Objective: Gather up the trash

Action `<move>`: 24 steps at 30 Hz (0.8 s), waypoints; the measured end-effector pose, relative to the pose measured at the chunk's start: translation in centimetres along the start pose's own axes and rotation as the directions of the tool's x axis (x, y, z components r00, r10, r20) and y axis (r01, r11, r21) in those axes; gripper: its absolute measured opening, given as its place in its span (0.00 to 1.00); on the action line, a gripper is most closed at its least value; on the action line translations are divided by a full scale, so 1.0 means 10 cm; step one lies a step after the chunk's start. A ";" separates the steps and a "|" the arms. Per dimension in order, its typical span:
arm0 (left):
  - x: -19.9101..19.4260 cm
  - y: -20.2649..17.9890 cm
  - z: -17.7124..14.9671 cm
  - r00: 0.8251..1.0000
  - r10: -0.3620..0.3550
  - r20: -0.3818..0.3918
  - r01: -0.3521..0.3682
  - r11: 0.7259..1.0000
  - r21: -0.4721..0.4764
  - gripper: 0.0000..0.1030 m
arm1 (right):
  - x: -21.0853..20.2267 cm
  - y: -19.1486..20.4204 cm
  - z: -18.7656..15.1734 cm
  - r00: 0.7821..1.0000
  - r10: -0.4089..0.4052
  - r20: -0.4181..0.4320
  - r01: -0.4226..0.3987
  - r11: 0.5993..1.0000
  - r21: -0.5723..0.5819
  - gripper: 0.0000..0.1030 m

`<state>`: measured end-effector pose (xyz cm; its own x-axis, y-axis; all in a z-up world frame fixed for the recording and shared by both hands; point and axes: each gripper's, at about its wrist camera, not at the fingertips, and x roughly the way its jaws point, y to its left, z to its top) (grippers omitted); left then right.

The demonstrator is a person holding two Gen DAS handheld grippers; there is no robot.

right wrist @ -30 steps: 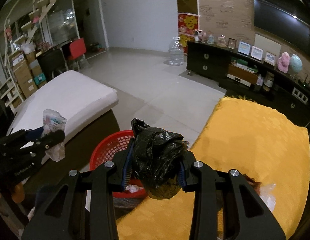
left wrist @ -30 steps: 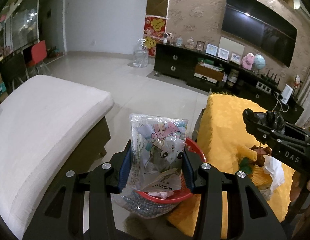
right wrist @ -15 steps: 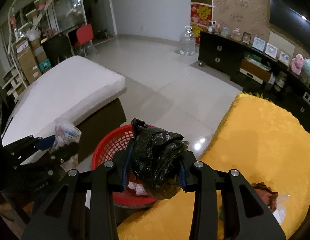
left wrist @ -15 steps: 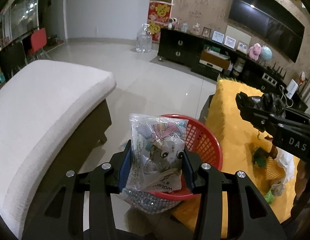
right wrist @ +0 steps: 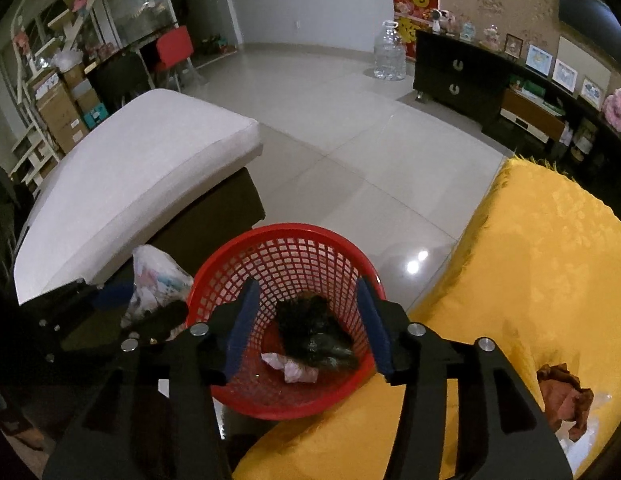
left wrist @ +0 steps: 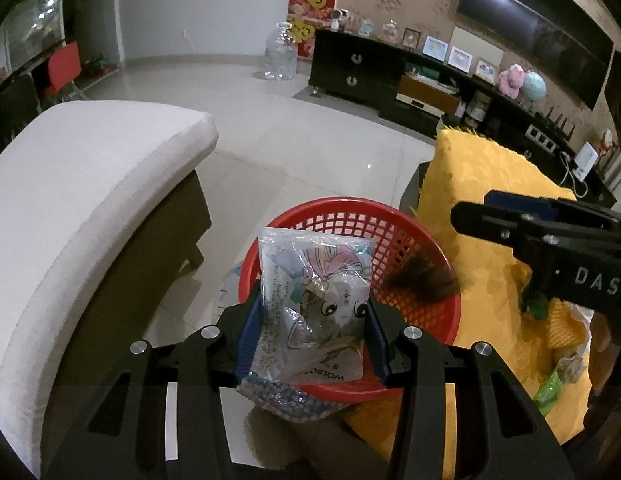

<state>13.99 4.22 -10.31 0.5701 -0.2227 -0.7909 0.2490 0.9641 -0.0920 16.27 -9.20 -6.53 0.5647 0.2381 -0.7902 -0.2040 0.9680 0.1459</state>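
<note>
A red mesh basket (left wrist: 394,224) (right wrist: 234,268) stands on the floor between a white bench and a yellow-covered table. My left gripper (left wrist: 312,320) is shut on a clear cartoon-printed plastic bag (left wrist: 314,292) and holds it over the basket's near rim; the bag also shows in the right wrist view (right wrist: 154,284). My right gripper (right wrist: 306,320) is open and empty above the basket. A black plastic bag (right wrist: 310,332) (left wrist: 422,280) is inside the basket, blurred in the left wrist view, beside crumpled pink-white paper (right wrist: 290,368).
Yellow cloth (right wrist: 542,260) covers the table at right, with brown crumpled trash (right wrist: 562,392) and green and yellow scraps (left wrist: 558,328) on it. A white cushioned bench (left wrist: 70,200) stands at left. A dark TV cabinet (left wrist: 370,72) and a water jug (left wrist: 280,54) are far back.
My right gripper opened and let go of the black bag, which dropped into the basket. Both grippers moved forward over the basket. The left still holds the printed bag.
</note>
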 end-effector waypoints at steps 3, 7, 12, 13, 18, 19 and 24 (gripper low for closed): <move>0.05 -0.04 0.01 1.000 -0.005 -0.008 0.005 1.000 0.009 0.43 | -0.02 -0.03 0.01 1.000 0.000 0.007 0.000 1.000 0.012 0.53; 0.08 -0.06 0.01 1.000 -0.019 -0.016 0.019 1.000 0.010 0.47 | -0.08 -0.08 0.01 1.000 -0.009 0.021 0.008 1.000 0.025 0.55; 0.04 -0.10 0.01 1.000 -0.010 0.002 0.010 1.000 0.019 0.67 | -0.25 -0.20 -0.02 0.998 -0.027 0.049 0.025 0.999 0.042 0.55; 0.02 -0.11 0.01 1.000 -0.008 0.006 0.008 1.000 0.022 0.71 | -0.28 -0.22 -0.03 0.998 -0.032 0.055 0.029 0.999 0.046 0.55; -0.07 -0.15 0.03 1.000 0.005 0.021 -0.006 0.999 0.035 0.75 | -0.43 -0.33 -0.07 0.996 -0.053 0.076 0.048 0.997 0.061 0.55; -0.09 -0.16 0.03 1.000 0.006 0.026 -0.007 0.999 0.035 0.75 | -0.48 -0.34 -0.10 0.994 -0.063 0.084 0.058 0.996 0.061 0.55; -0.24 -0.15 0.06 0.998 0.011 0.060 -0.013 0.999 0.032 0.77 | -0.66 -0.42 -0.17 0.987 -0.106 0.118 0.099 0.993 0.064 0.60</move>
<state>12.75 3.26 -7.95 0.6187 -0.2202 -0.7541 0.2666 0.9618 -0.0620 11.99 -15.00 -2.95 0.6732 0.1419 -0.7257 -0.0959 0.9899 0.1046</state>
